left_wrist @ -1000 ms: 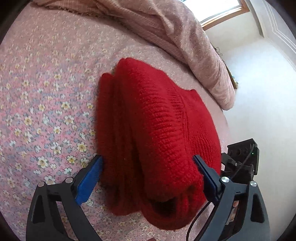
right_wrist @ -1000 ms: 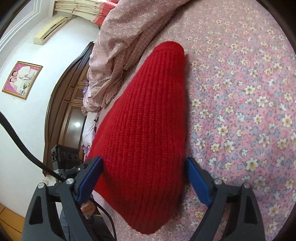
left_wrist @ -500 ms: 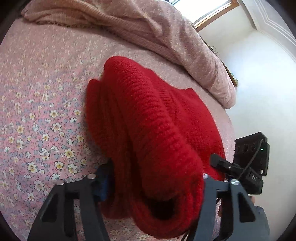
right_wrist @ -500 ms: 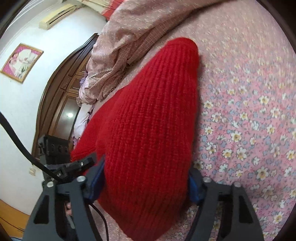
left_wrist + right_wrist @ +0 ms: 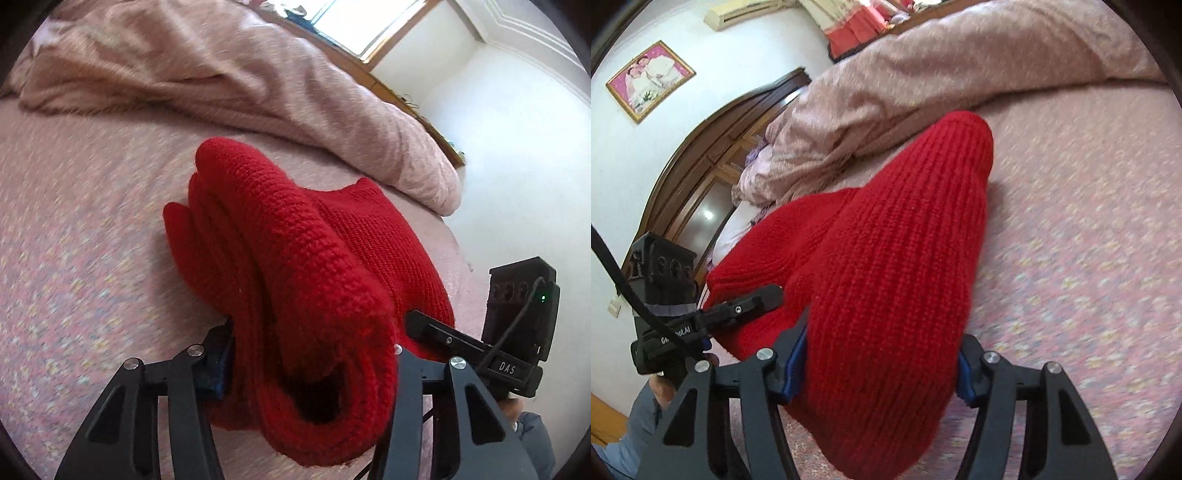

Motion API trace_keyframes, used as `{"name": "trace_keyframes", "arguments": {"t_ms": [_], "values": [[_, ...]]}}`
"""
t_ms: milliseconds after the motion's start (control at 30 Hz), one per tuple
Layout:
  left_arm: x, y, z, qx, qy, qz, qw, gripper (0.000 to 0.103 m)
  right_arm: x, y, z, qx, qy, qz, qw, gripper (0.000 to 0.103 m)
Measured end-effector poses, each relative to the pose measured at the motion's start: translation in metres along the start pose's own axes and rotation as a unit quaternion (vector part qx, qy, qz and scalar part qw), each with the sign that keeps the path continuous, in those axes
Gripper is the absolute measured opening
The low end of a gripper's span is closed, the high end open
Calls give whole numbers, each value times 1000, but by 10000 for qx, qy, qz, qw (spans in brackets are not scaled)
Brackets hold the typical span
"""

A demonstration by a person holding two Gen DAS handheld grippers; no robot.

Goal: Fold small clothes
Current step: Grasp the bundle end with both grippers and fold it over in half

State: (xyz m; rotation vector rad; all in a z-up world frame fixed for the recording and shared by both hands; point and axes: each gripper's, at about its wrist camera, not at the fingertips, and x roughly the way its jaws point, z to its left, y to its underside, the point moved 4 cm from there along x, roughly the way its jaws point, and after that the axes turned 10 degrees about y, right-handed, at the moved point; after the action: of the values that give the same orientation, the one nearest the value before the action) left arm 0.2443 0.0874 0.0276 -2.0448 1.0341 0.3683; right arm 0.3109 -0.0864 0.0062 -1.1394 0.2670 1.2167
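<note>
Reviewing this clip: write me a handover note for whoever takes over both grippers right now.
Left gripper: jaws have just been closing; pads now press on the near end of the red knit sweater.
Right gripper: jaws likewise have just been closing; clamped on the same sweater's other near end.
Sweater: bunched in thick folds on the floral bed sheet, beside the pink quilt.
Done: both ends gripped.
Left: carry the fold over, lay it flat, release.
</note>
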Motion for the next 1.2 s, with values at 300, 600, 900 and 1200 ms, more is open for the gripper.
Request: {"name": "trace_keyframes", "arguments": {"t_ms": [300, 600, 900, 1200], "values": [[69, -2, -51, 612, 354, 32, 9975, 44, -57, -9, -62, 39, 352, -686, 9970, 65], [105, 5, -41, 454, 69, 470, 9978, 49, -41, 8, -112, 530, 530, -190, 9970, 68], [94, 11, -34, 411, 92, 457, 9981, 46, -40, 7, -95, 249, 751, -300, 9964, 69], [87, 17, -36, 343, 159, 462, 9982, 46, -40, -1, -98, 156, 706, -329, 9968, 68]]}}
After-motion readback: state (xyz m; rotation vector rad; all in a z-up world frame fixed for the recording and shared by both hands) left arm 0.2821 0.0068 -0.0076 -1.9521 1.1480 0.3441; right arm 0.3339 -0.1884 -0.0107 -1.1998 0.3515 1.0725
